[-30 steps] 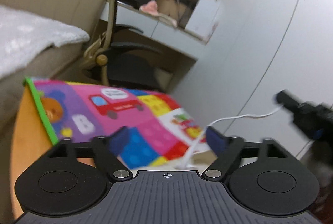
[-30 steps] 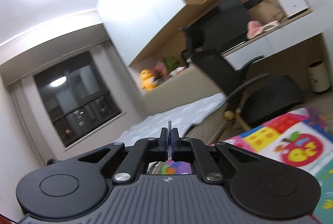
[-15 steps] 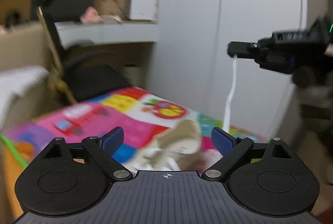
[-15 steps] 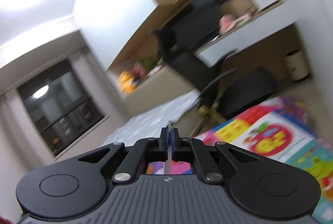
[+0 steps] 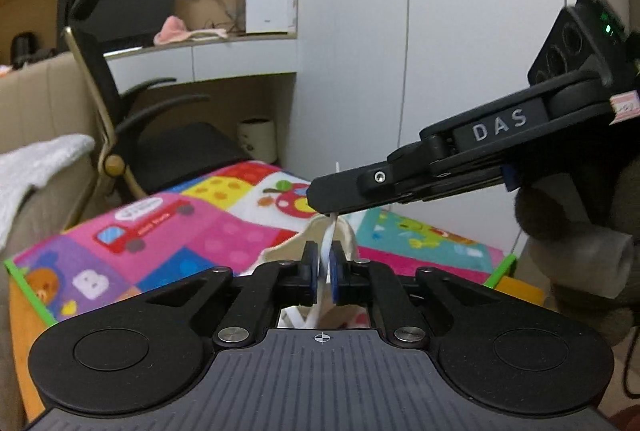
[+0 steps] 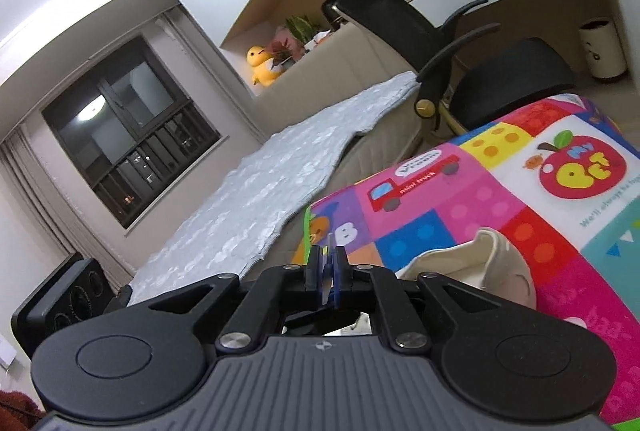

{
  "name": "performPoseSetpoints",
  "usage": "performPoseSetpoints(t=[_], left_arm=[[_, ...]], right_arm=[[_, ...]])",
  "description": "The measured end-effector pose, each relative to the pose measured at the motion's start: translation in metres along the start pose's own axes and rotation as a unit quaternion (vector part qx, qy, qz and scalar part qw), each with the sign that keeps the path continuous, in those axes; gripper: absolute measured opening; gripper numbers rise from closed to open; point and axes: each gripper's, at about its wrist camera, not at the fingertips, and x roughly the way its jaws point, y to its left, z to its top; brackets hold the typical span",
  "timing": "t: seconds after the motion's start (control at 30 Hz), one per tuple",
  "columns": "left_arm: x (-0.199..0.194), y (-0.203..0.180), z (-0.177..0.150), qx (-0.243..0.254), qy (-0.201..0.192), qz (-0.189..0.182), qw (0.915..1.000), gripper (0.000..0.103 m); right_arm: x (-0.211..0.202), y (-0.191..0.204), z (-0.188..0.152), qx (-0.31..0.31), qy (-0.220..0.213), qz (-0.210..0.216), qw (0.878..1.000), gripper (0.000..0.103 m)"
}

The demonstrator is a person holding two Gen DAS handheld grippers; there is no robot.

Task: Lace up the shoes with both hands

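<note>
A bedroom floor corner: I work with two grippers over one cream shoe [image 6: 476, 267] and one white lace [image 5: 327, 245]. My left gripper [image 5: 323, 273] has its blue pads [image 5: 309, 273] clamped on the lace, which rises in a thin strip from the shoe below, between the pads and up to my right gripper [image 5: 320, 197]. In the left wrist view that right gripper reaches in from the right edge, black, lettered "DAS", its tip directly above my left pads and covering part of the shoe's heel. Its jaws are easing apart slightly, yet the right wrist view shows the lace end [image 6: 329, 273] pinched between them, the stiff tip poking up above the pads.

The shoe lies on one bright play mat [image 6: 500, 191], printed with a red truck, an apple and letter blocks. From the right wrist camera the shoe sits just right of the gripper's fingers, its opening turned toward the lens; my own gripper body hides its front half.

Around the mat: one black office chair [image 5: 160, 135] just behind it, one pale bin [image 5: 258, 143] under one desk [image 5: 200, 51], one grey blanket [image 6: 280, 183] over a beige bed, one yellow plush duck [image 6: 262, 65] on the headboard ledge and one dark window [image 6: 124, 127]. A gloved hand [image 5: 572, 227] grips the right gripper's handle.
</note>
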Motion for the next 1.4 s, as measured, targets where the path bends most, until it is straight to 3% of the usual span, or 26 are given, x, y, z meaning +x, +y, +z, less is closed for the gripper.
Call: performPoseSetpoints(t=[0.17,0.33,0.47,0.57,0.73,0.97,1.0,1.03,1.1,1.17,1.23,1.27,1.4], left_arm=[[0.003,0.001,0.006,-0.009,-0.002,-0.006,0.9999,0.007],[0.006,0.001,0.005,-0.018,-0.002,-0.004,0.9998,0.007],[0.004,0.010,0.001,-0.048,0.001,-0.006,0.9988,0.007],[0.004,0.018,-0.002,-0.078,0.001,-0.013,0.9969,0.007],[0.002,0.021,-0.006,-0.100,-0.001,-0.018,0.9949,0.007],[-0.003,0.020,-0.009,-0.119,-0.004,-0.034,0.9923,0.007],[-0.002,0.020,-0.010,-0.123,-0.003,-0.038,0.9916,0.007],[-0.002,0.021,-0.012,-0.128,-0.003,-0.044,0.9908,0.007],[-0.001,0.021,-0.016,-0.133,0.002,-0.057,0.9895,0.010],[-0.001,0.021,-0.018,-0.126,0.007,-0.059,0.9902,0.018],[-0.006,0.026,-0.017,-0.116,0.004,-0.050,0.9920,0.053],[-0.010,0.032,-0.015,-0.118,-0.001,-0.038,0.9922,0.064],[-0.015,0.062,-0.003,-0.147,-0.014,0.030,0.9886,0.088]], right_arm=[[-0.006,-0.002,-0.002,0.004,-0.013,-0.014,1.000,0.011],[-0.019,-0.005,-0.006,-0.003,-0.035,-0.026,0.999,0.029],[-0.030,-0.008,-0.010,-0.007,-0.053,-0.035,0.998,0.030],[-0.034,-0.006,-0.013,-0.012,-0.053,-0.030,0.998,0.022],[-0.021,-0.002,-0.021,0.010,-0.035,0.015,0.999,0.023],[0.006,-0.002,-0.030,0.038,-0.022,0.027,0.999,0.023],[0.008,-0.001,-0.031,0.032,-0.020,0.023,0.999,0.018],[0.010,0.002,-0.031,0.020,-0.018,0.017,0.999,0.004],[0.011,0.005,-0.031,0.003,-0.020,0.001,1.000,0.002],[0.003,0.003,-0.025,-0.003,-0.038,-0.011,0.999,0.002],[-0.013,-0.004,-0.015,0.004,-0.070,-0.020,0.997,0.002],[-0.022,-0.009,-0.013,0.009,-0.085,-0.025,0.996,0.002],[-0.055,-0.029,-0.005,0.030,-0.137,-0.044,0.989,0.002]])
